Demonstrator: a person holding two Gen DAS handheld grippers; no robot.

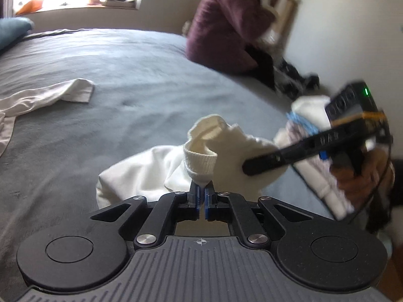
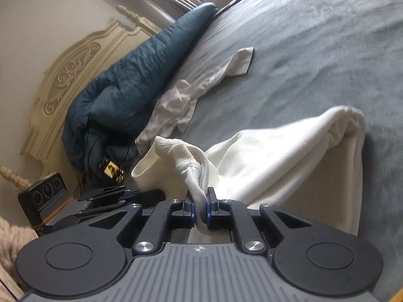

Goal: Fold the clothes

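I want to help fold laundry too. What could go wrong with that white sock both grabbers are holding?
The left gripper pinches only a thin tip of the white sock, so it could slip free. The right gripper clamps the sock's other end; pulling apart might overstretch it. The cream garment lies bunched right under the sock on the bed, so it may get dragged along, I think.

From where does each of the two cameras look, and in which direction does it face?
Left wrist: sits on the left gripper, faces across the grey bed toward a seated person; the right gripper shows.
Right wrist: sits on the right gripper, faces the headboard; the left gripper shows low left.
Shared: both pinch the white sock.
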